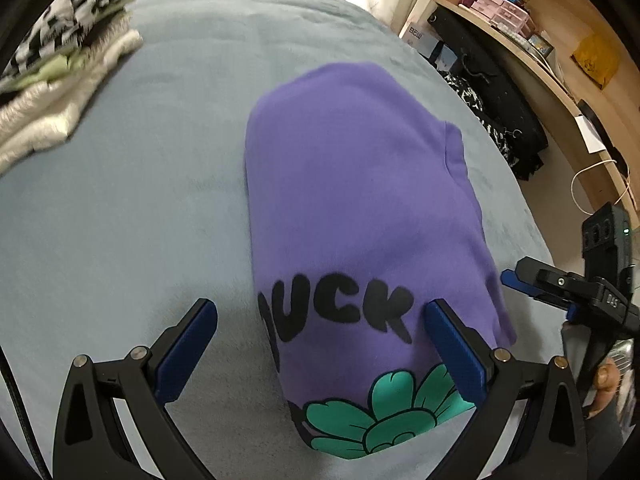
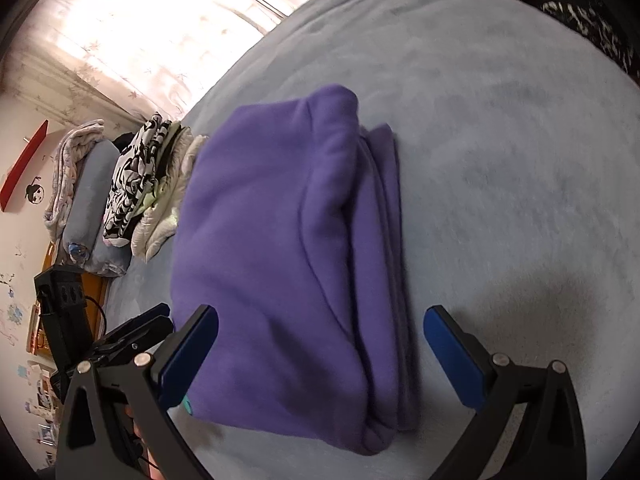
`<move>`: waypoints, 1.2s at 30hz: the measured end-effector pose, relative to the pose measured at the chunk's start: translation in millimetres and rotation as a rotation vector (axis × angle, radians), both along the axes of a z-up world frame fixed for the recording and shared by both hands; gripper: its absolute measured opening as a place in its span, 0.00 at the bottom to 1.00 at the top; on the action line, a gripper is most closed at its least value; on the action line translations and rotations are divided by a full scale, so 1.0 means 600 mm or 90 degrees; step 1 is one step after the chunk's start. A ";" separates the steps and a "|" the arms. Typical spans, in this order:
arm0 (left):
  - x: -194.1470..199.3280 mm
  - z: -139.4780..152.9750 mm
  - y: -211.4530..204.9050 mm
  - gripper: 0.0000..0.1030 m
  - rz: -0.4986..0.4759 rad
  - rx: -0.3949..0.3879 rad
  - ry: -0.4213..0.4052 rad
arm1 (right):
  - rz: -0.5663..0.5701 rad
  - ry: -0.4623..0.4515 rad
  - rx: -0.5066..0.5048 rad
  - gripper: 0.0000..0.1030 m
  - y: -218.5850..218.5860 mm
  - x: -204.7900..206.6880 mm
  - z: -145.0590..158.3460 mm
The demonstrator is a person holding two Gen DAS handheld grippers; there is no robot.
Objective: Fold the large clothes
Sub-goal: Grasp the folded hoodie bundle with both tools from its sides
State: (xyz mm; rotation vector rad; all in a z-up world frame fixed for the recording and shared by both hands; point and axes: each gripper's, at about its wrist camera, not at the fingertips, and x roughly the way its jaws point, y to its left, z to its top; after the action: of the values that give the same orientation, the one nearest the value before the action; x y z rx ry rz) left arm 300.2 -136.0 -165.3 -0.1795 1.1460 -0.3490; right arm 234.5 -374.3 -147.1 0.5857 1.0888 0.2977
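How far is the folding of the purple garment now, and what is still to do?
Done: the purple sweatshirt lies folded into a compact bundle on the blue blanket, layers stacked along one edge. In hand: nothing; the left gripper and the right gripper are both open above it. Left: probably moving it to the pile of folded clothes at the far corner.

A purple sweatshirt (image 1: 352, 184) with black lettering and a green flower print is laid folded, seemingly in several layers, on the bed.
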 end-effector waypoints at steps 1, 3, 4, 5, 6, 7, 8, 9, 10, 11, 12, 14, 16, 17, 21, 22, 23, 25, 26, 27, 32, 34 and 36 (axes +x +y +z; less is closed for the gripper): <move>0.000 -0.003 0.002 0.99 0.000 -0.006 0.002 | 0.001 0.003 0.004 1.00 -0.002 0.000 -0.005; -0.002 -0.012 0.006 0.99 0.000 -0.031 0.011 | 0.006 0.016 0.011 1.00 -0.005 0.001 -0.018; -0.003 -0.017 0.010 0.99 0.001 -0.041 0.015 | 0.010 0.021 0.014 1.00 -0.005 0.002 -0.024; -0.004 -0.020 0.012 0.99 0.001 -0.047 0.019 | 0.016 0.027 0.017 1.00 -0.005 0.003 -0.030; -0.004 -0.024 0.015 0.99 0.002 -0.060 0.026 | 0.027 0.037 0.020 1.00 -0.003 0.005 -0.037; -0.003 -0.027 0.017 0.99 0.002 -0.069 0.031 | 0.036 0.045 0.022 1.00 0.000 0.006 -0.044; -0.002 -0.029 0.019 0.99 0.001 -0.075 0.035 | 0.043 0.050 0.022 1.00 0.002 0.008 -0.049; -0.002 -0.033 0.021 0.99 -0.002 -0.085 0.041 | 0.052 0.053 0.023 1.00 0.005 0.009 -0.055; -0.001 -0.037 0.022 0.99 -0.007 -0.096 0.048 | 0.059 0.055 0.025 1.00 0.008 0.011 -0.058; -0.001 -0.041 0.022 0.99 -0.014 -0.106 0.057 | 0.065 0.055 0.030 1.00 0.009 0.012 -0.062; -0.001 -0.046 0.021 0.99 -0.020 -0.116 0.066 | 0.074 0.054 0.039 1.00 0.011 0.016 -0.065; -0.001 -0.052 0.017 0.99 -0.027 -0.129 0.075 | 0.081 0.052 0.056 1.00 0.013 0.021 -0.071; -0.001 -0.060 0.013 0.99 -0.038 -0.141 0.082 | 0.088 0.054 0.075 1.00 0.016 0.031 -0.076; -0.001 -0.061 0.011 0.99 -0.042 -0.144 0.084 | 0.090 0.056 0.082 1.00 0.017 0.036 -0.080; 0.001 -0.074 -0.007 1.00 -0.058 -0.142 0.083 | 0.102 0.056 0.110 1.00 0.019 0.055 -0.095; 0.002 -0.076 -0.011 1.00 -0.062 -0.139 0.081 | 0.104 0.057 0.116 1.00 0.020 0.058 -0.098; 0.003 -0.078 -0.013 1.00 -0.065 -0.138 0.081 | 0.106 0.059 0.121 1.00 0.020 0.062 -0.101; 0.006 -0.082 -0.018 1.00 -0.068 -0.142 0.081 | 0.104 0.064 0.130 1.00 0.023 0.067 -0.106; 0.007 -0.084 -0.019 1.00 -0.071 -0.145 0.081 | 0.101 0.064 0.134 1.00 0.021 0.065 -0.107; 0.007 -0.085 -0.017 1.00 -0.073 -0.146 0.081 | 0.101 0.063 0.133 1.00 0.022 0.065 -0.107; 0.012 -0.094 -0.015 1.00 -0.080 -0.157 0.088 | 0.106 0.060 0.128 1.00 0.019 0.061 -0.109; 0.012 -0.096 -0.017 1.00 -0.080 -0.161 0.084 | 0.107 0.057 0.125 1.00 0.023 0.061 -0.109; 0.010 -0.102 0.003 1.00 -0.080 -0.172 0.086 | 0.105 0.050 0.122 1.00 0.027 0.060 -0.108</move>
State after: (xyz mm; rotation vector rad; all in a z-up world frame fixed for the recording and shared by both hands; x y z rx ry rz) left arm 306.4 -134.0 -226.5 -0.3728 1.2448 -0.6110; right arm 270.3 -358.4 -211.8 0.6837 1.1941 0.5305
